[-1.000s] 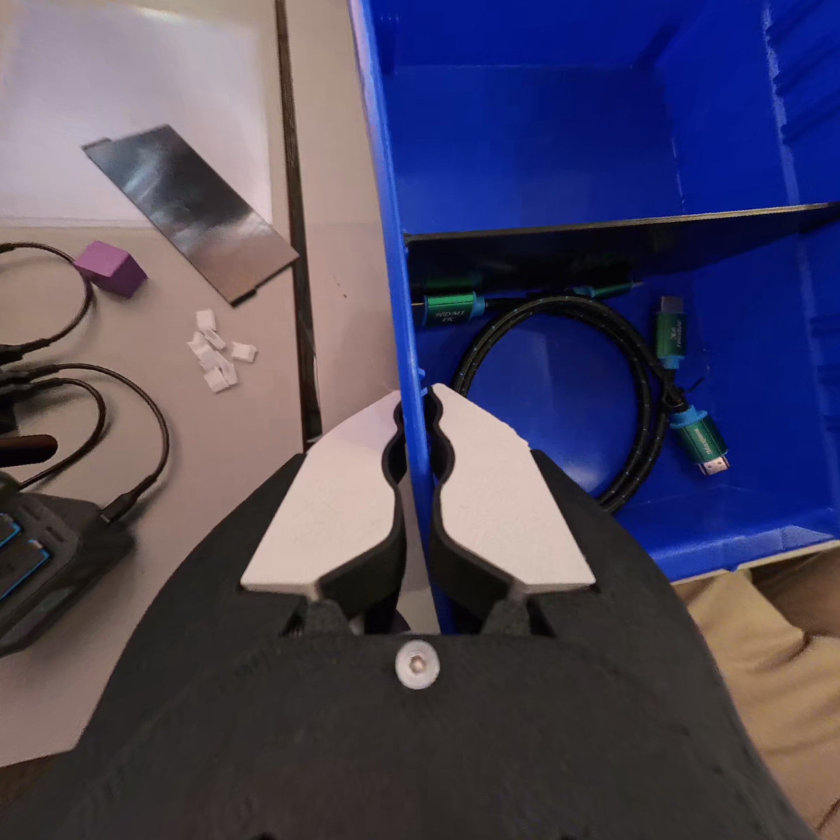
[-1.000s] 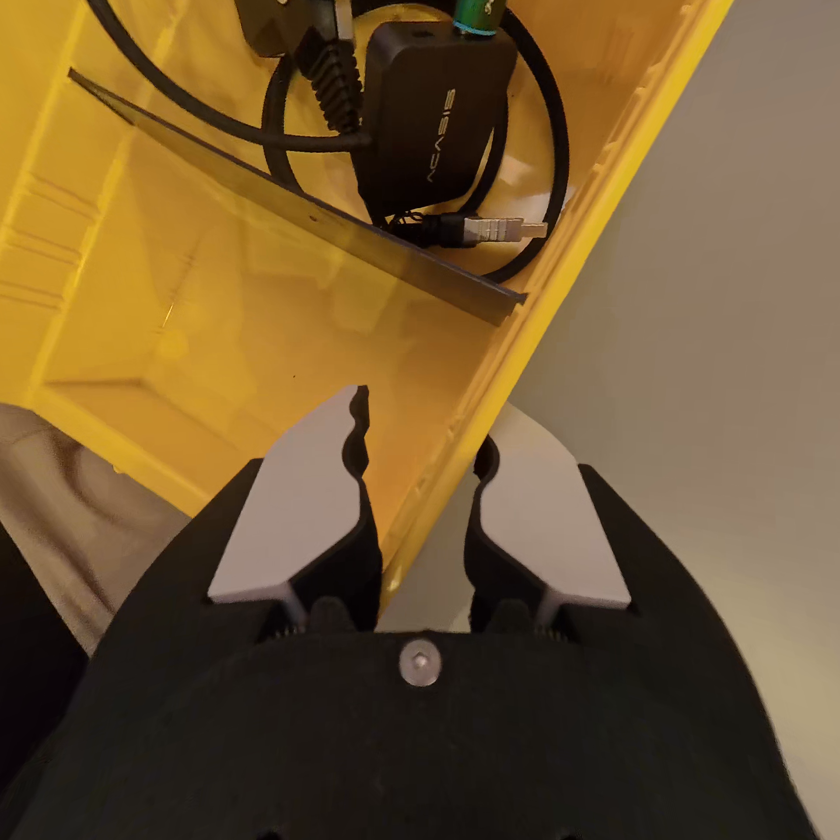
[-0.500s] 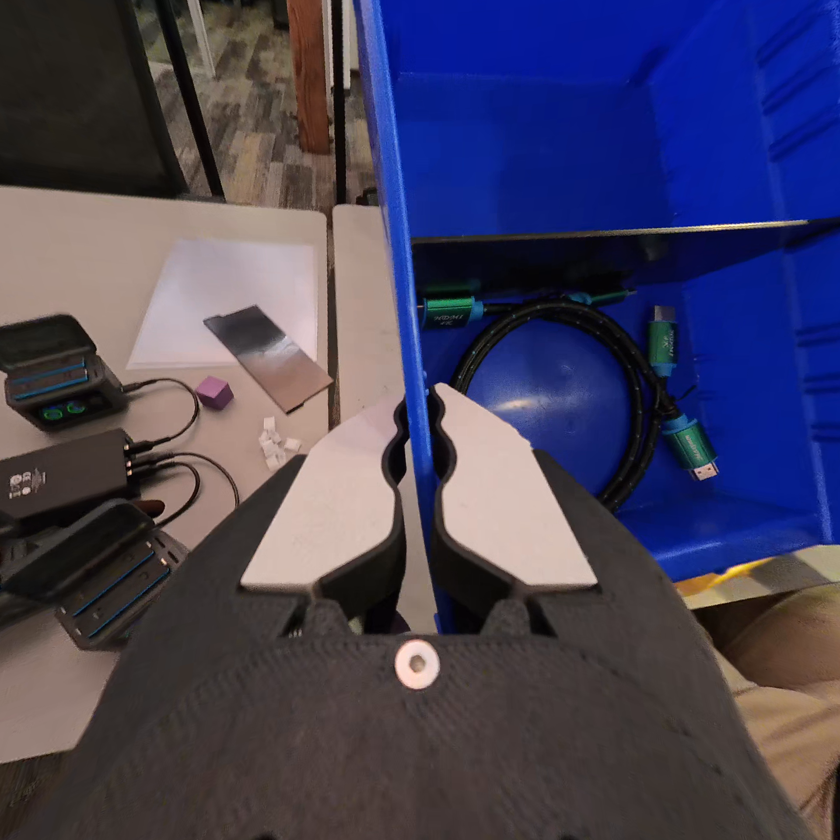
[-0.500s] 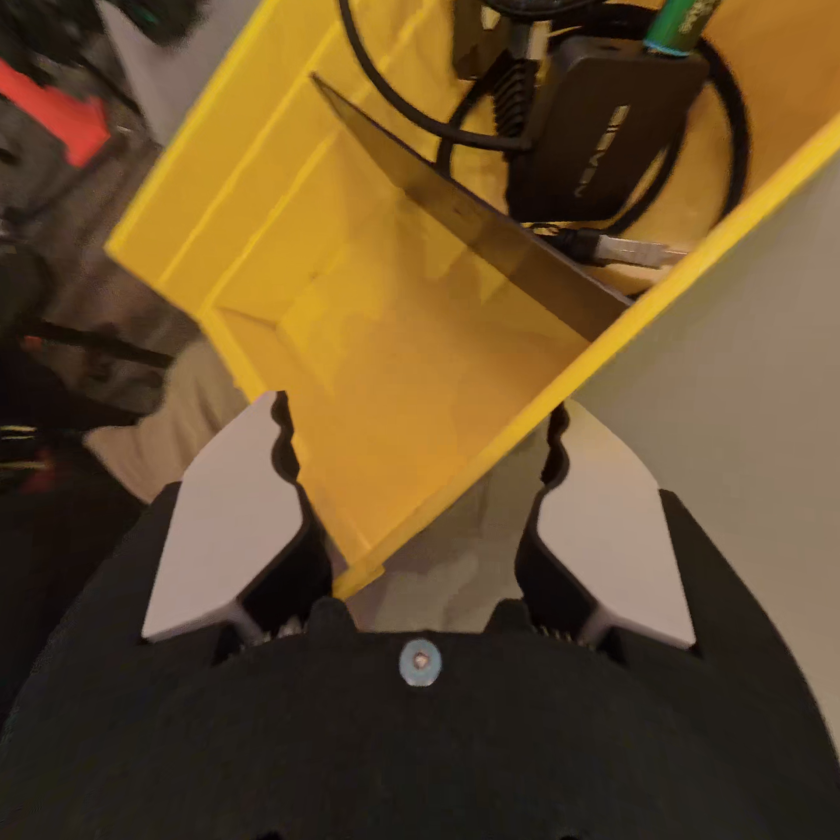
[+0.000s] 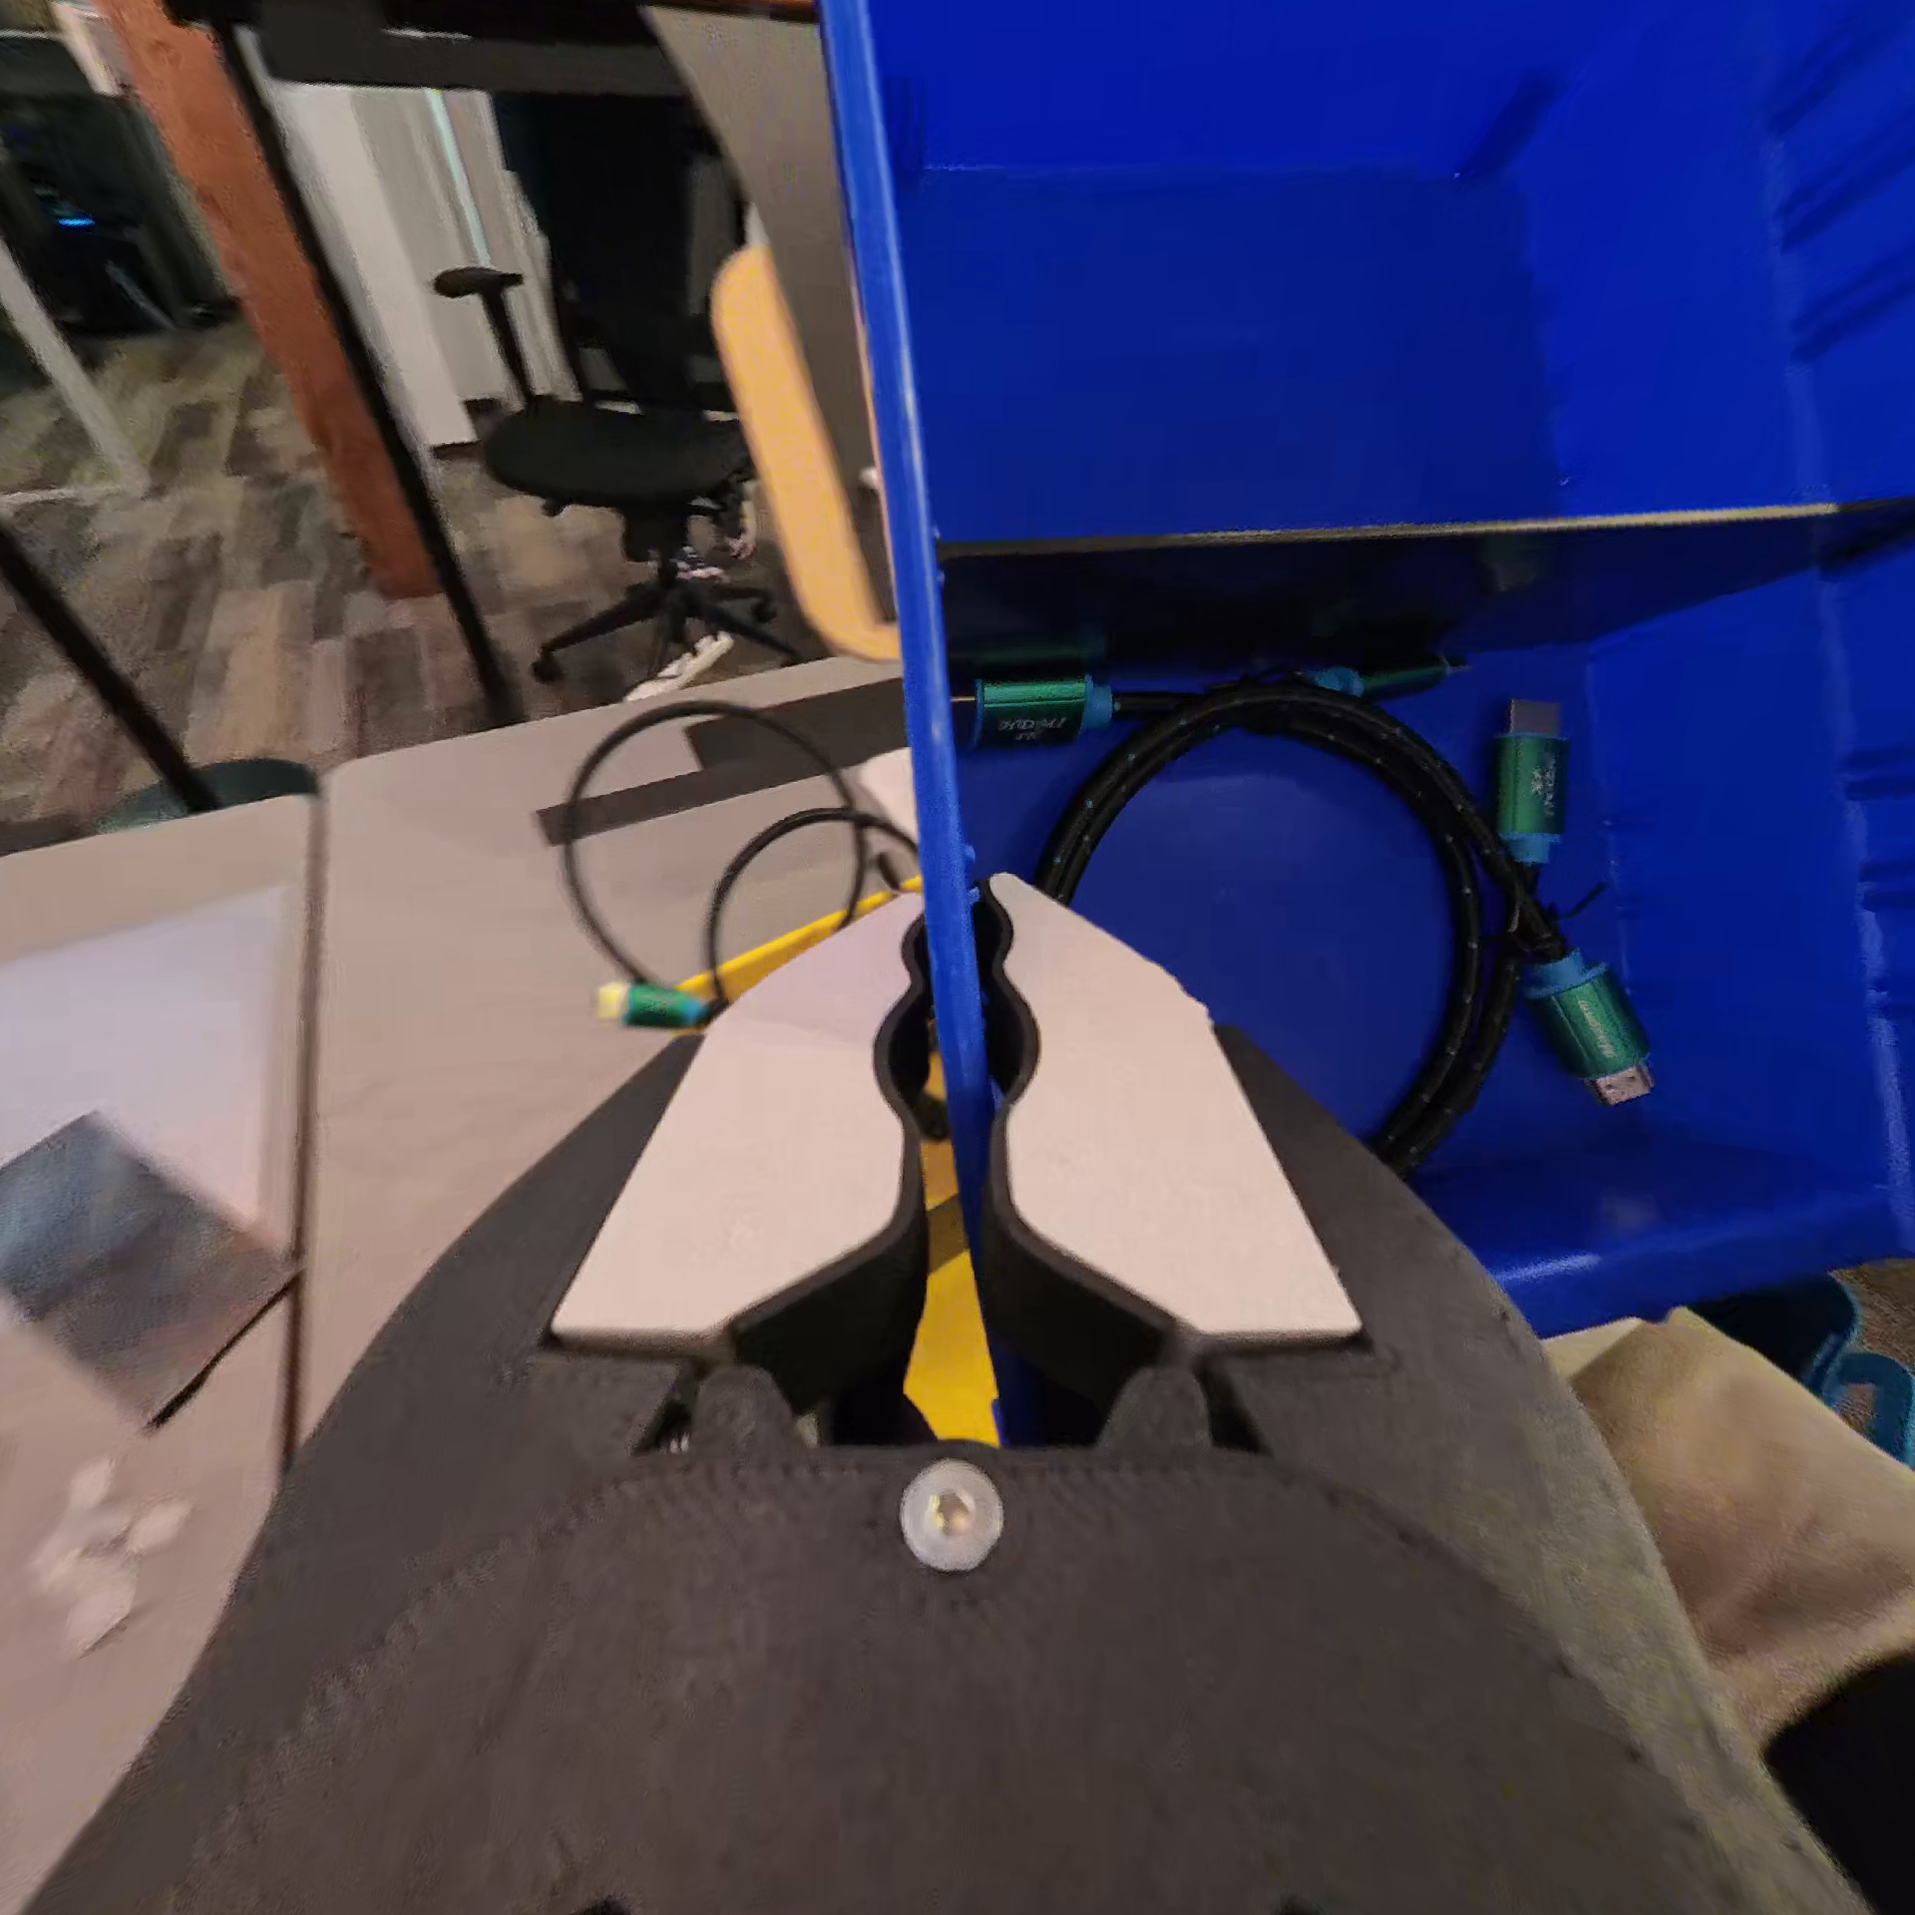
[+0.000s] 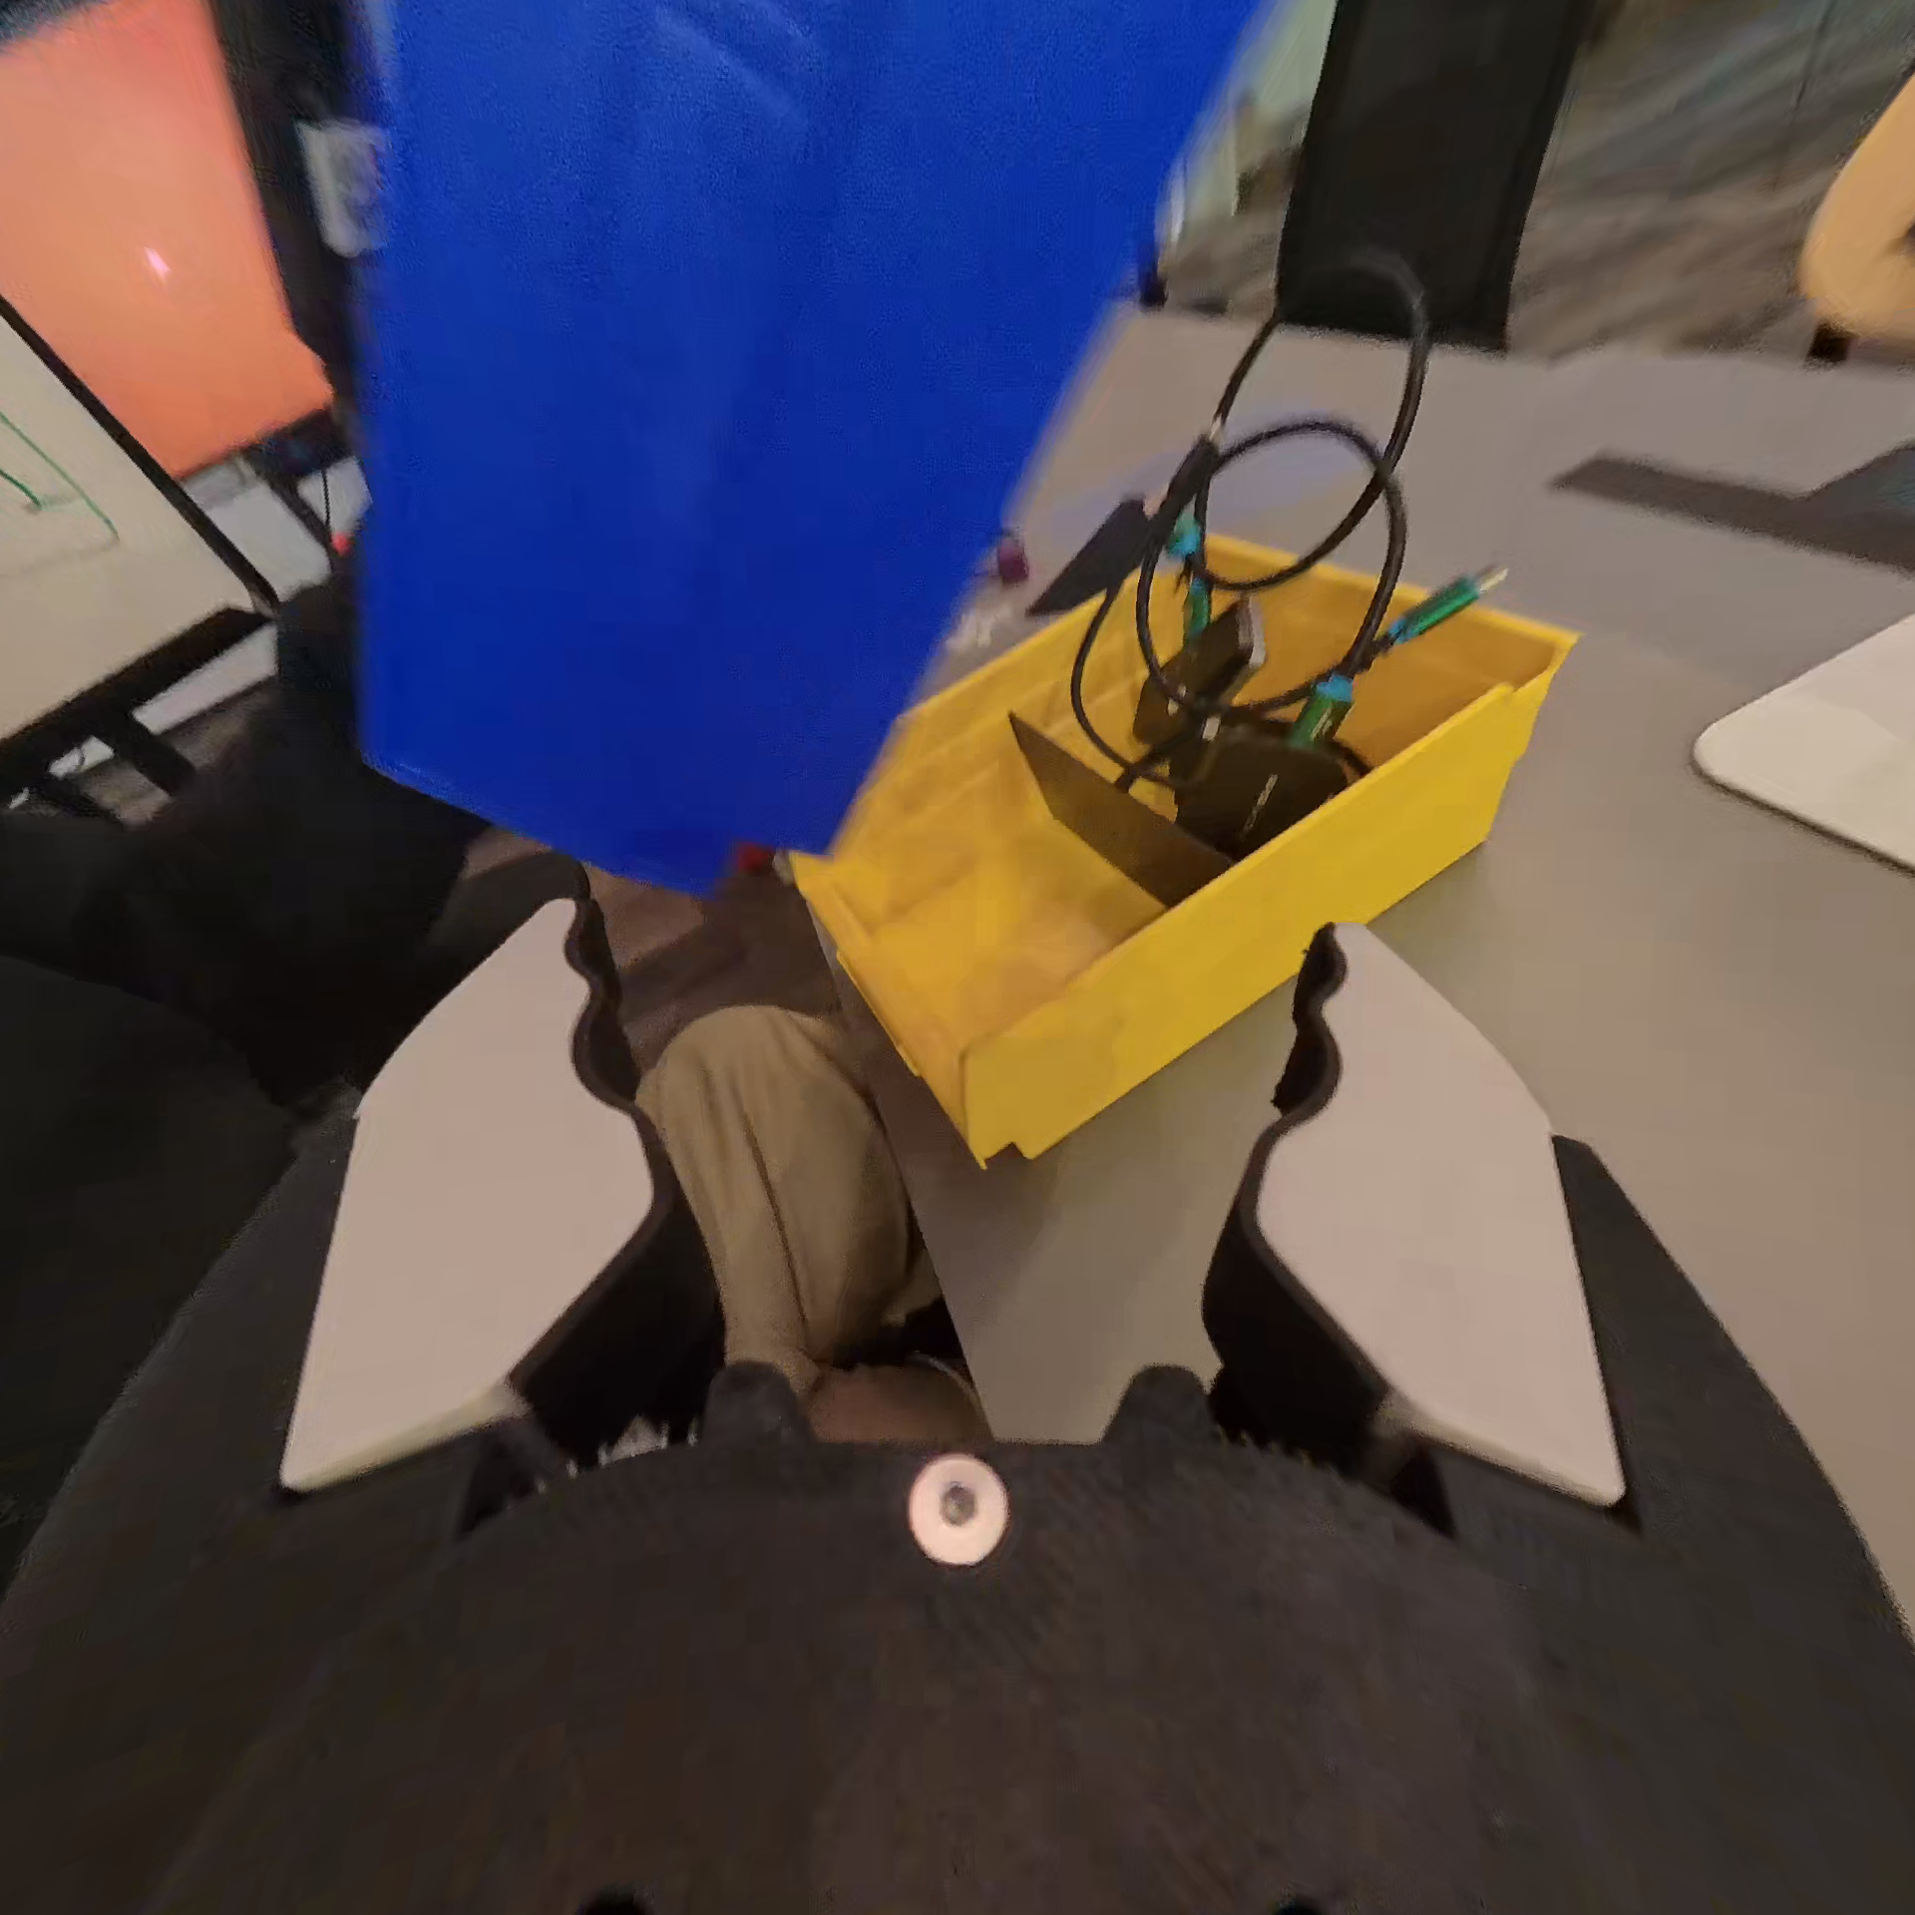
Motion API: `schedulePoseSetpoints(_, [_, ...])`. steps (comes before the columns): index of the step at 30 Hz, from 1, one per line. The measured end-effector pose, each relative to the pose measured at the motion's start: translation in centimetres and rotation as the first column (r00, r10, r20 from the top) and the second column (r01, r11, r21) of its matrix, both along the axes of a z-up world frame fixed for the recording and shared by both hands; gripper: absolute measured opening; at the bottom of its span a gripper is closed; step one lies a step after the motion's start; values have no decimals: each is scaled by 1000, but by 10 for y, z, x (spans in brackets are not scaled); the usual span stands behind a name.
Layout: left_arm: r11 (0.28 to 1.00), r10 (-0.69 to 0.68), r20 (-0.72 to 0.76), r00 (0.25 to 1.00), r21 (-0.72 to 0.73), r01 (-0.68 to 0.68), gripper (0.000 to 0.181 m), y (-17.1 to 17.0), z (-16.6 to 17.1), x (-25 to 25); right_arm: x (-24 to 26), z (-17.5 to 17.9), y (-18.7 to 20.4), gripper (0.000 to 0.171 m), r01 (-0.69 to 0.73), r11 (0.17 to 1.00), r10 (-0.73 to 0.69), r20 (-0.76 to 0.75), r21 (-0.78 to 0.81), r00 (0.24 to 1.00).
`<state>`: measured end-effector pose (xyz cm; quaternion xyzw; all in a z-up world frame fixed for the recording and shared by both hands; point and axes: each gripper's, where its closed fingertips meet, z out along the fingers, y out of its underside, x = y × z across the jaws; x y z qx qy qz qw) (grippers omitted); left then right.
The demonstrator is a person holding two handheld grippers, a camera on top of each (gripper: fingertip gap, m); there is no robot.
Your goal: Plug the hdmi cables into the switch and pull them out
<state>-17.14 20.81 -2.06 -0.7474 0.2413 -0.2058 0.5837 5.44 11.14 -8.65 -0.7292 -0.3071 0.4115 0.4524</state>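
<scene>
My left gripper (image 5: 959, 912) is shut on the left wall of a blue bin (image 5: 1223, 342) and holds it up off the table, tilted. Inside, below a black divider (image 5: 1451, 539), lies a coiled black HDMI cable (image 5: 1285, 725) with green plugs (image 5: 1580, 1026). In the right wrist view the blue bin's underside (image 6: 705, 415) hangs in the air at upper left. My right gripper (image 6: 953, 943) is open and empty, drawn back from a yellow bin (image 6: 1192, 984) on the grey table. The yellow bin holds a black switch (image 6: 1264, 788) and looped HDMI cables (image 6: 1337, 497) with green plugs.
A grey table (image 6: 1658, 984) carries the yellow bin at its near corner; a white sheet (image 6: 1824, 746) lies at right. A person's tan trouser leg (image 6: 788, 1161) is below the table edge. An office chair (image 5: 622, 466) stands beyond the table; a black plate (image 5: 114, 1244) lies at left. The tips of one gripper are about 25 centimetres away from the tips of the other.
My left gripper has lifted and tilted the blue bin, with the room now behind it. My right gripper has opened wide, let go of the yellow bin's wall and pulled back from it.
</scene>
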Motion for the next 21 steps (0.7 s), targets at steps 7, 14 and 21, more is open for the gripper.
schedulePoseSetpoints(7, [978, -190, -62, 980, -105, 183, 6, 14, -51, 156, 38, -22, -40, 126, 149, 989, -149, 22, 9, 989])
schedulePoseSetpoints(14, [951, -273, -187, 944, -198, 236, 7, 8, -113, 266, 128, -74, -33, 112, 435, 898, -421, 160, -65, 893])
schedulePoseSetpoints(21, [912, -319, -158, 934, -319, 258, 12, -6, -164, 326, 193, -116, -33, 100, 585, 805, -519, 365, -93, 772])
